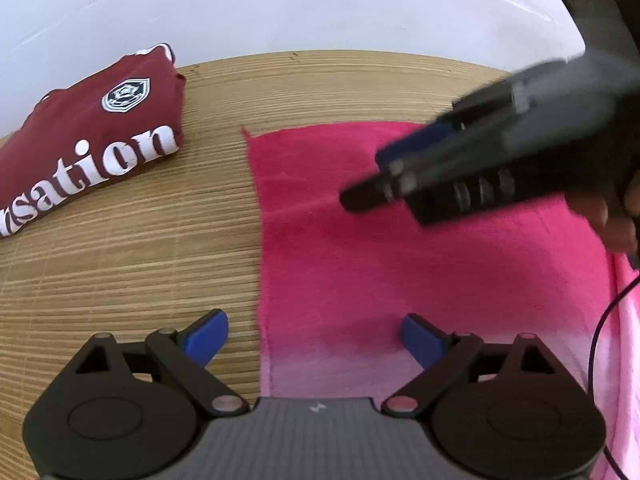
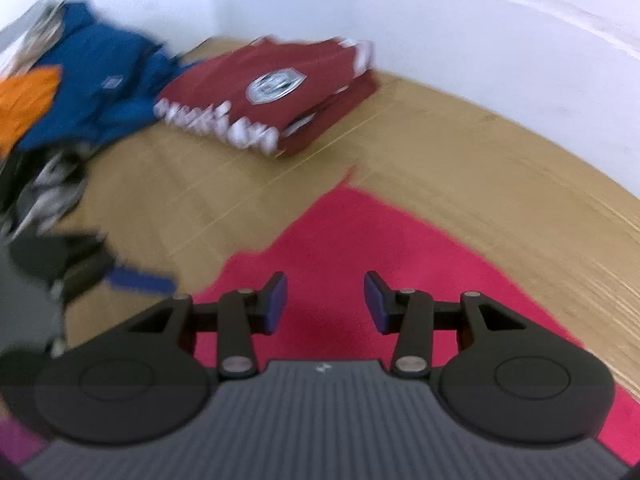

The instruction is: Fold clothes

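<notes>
A pink garment (image 1: 400,248) lies flat on the wooden table, its left edge running straight toward me; in the right wrist view the pink garment (image 2: 360,240) shows a far corner pointing at the wall. My left gripper (image 1: 316,336) hovers open over that left edge, one finger above wood, the other above cloth, nothing held. My right gripper (image 2: 325,300) is open above the cloth, nothing between its fingers. In the left wrist view the right gripper (image 1: 384,178) crosses blurred from the upper right, a hand behind it.
A folded maroon shirt (image 1: 88,140) with white lettering sits at the back left of the table (image 1: 160,264), near the white wall; the maroon shirt (image 2: 272,92) also shows on the right wrist camera. A pile of blue and orange clothes (image 2: 80,84) lies further left. A thin cable (image 1: 604,312) hangs at right.
</notes>
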`<state>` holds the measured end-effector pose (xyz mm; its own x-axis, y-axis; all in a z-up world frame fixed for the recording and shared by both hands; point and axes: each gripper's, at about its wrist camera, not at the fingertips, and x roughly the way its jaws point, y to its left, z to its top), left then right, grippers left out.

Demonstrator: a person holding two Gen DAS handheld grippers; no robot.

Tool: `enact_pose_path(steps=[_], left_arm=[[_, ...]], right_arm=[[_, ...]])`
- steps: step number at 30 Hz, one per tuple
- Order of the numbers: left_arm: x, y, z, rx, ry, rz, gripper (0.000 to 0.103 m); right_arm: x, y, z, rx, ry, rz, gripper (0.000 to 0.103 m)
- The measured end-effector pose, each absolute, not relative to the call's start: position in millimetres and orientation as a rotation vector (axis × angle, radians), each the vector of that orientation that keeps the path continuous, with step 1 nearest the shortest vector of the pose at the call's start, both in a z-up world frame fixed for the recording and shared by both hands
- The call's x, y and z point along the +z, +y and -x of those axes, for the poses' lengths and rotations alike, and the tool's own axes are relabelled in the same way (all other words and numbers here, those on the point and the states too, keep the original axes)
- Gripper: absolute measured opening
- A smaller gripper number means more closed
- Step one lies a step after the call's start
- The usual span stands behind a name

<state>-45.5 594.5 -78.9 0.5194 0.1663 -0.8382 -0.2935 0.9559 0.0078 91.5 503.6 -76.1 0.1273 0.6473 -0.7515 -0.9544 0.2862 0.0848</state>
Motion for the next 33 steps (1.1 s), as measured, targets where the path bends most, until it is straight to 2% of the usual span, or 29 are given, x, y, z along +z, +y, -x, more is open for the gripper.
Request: enact_pose_path(steps=[4,13,14,20,26,33], left_arm=[[-78.8,594.3,47.7,0.285,0.984,0.137,0.095],[-79.1,595.7,52.2,0.307,0.988,0.142,0.097],[-78.7,596.1,53.3,0.312,0.992,0.147,0.097],[-67.4,602.4,69.6,0.329,1.01,0.19,0.09],[-39.8,598.4,105.6,0.322,0.967,0.224,0.09],[-8.7,553.4,132.1,0.25,0.976,0.164,0.09]], right_arm=[[-95.0,524.9,-95.1,1.173,0.773,0.546,0.045],[-107.2,585.3,-132.4,1.048,0.715,0.389,0.049],[-105.1,585.5,-132.6,1.036,0.713,0.363,0.053],[-73.1,549.8,-122.1,0.95,0.706,0.122,0.053],[-48.2,427.1,-57.6,0.833,0.744,-0.034,0.056],[-50.1,266.8,48.1,0.45,0.806,0.076,0.059]])
